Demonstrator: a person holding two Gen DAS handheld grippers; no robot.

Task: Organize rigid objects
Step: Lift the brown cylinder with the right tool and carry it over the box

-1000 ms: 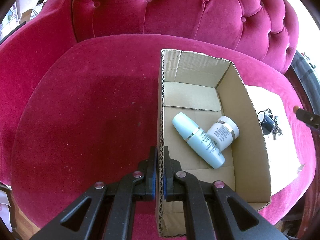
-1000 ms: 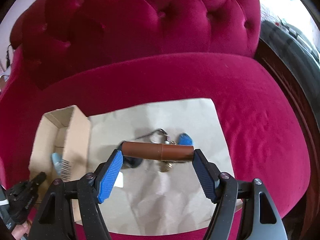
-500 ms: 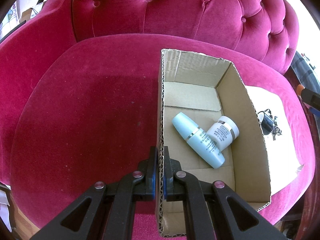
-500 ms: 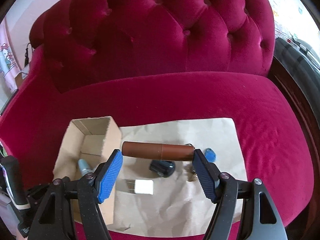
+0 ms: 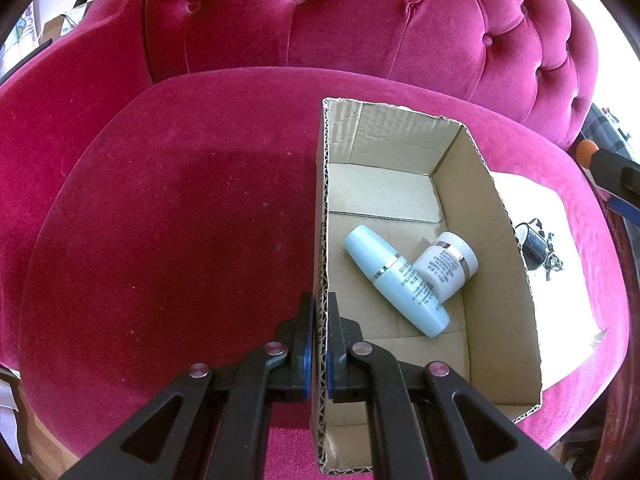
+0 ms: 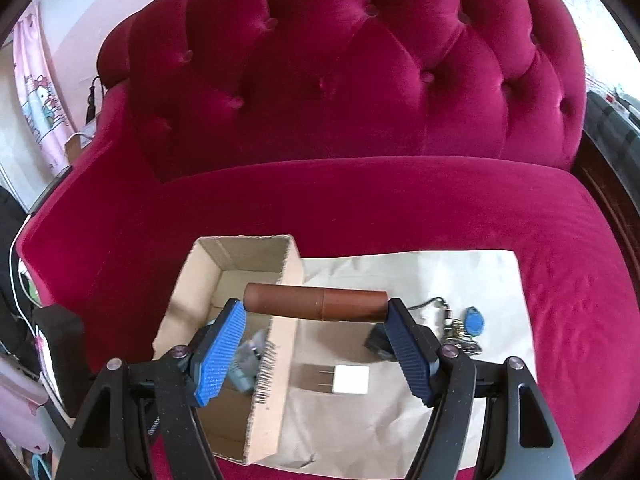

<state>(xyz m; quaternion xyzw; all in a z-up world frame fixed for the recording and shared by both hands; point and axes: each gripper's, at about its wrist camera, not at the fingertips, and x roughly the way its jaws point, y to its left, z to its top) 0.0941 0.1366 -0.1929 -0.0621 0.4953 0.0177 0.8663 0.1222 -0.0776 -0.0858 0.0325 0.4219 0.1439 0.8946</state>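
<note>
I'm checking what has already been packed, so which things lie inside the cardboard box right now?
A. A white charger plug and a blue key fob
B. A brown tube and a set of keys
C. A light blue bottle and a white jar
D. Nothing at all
C: the left wrist view shows the light blue bottle and the white jar lying on the floor of the cardboard box.
</note>
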